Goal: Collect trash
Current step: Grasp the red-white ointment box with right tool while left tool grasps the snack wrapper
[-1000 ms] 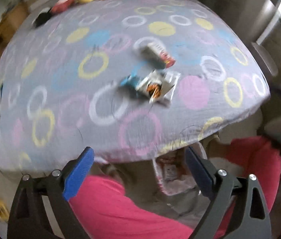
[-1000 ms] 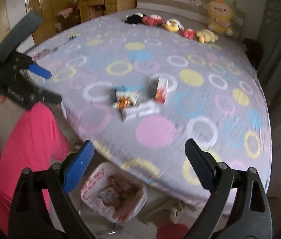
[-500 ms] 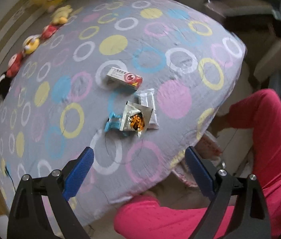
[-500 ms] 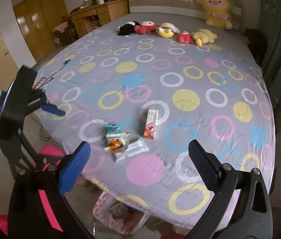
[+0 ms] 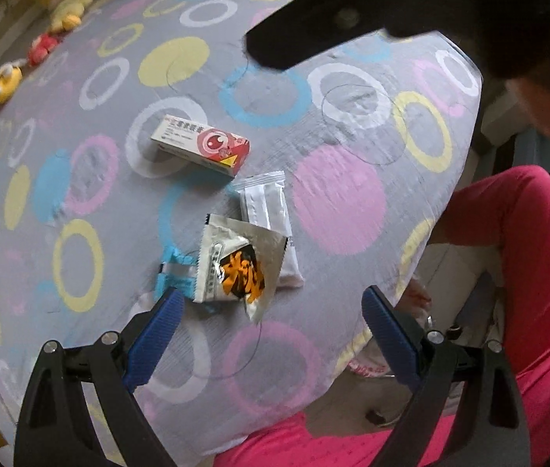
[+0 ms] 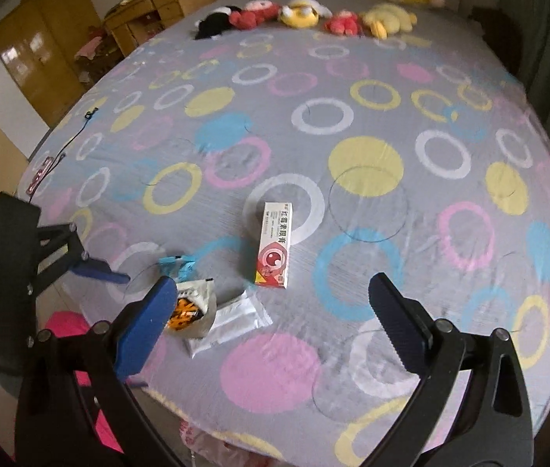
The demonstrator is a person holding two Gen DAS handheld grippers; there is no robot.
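Note:
Trash lies on the grey ring-patterned bed (image 5: 333, 202): a red and white box (image 5: 201, 144), a white packet (image 5: 265, 202), a silver and orange wrapper (image 5: 239, 268) and a blue wrapper (image 5: 169, 272). My left gripper (image 5: 271, 315) is open just above the near edge of the silver wrapper. In the right wrist view the box (image 6: 275, 243), white packet (image 6: 232, 321), silver wrapper (image 6: 193, 307) and blue wrapper (image 6: 179, 264) lie ahead. My right gripper (image 6: 273, 299) is open over them. The left gripper (image 6: 95, 272) shows at the left.
A plastic trash bag (image 6: 212, 445) sits on the floor below the bed's near edge. Plush toys (image 6: 302, 13) line the headboard. Wooden furniture (image 6: 41, 43) stands at the left. A cable (image 6: 68, 144) lies on the bed's left side. Pink-clad legs (image 5: 524, 272) stand beside the bed.
Both grippers have moved in closer over the bed toward the pile of wrappers. The right gripper's body now shows at the top of the left wrist view.

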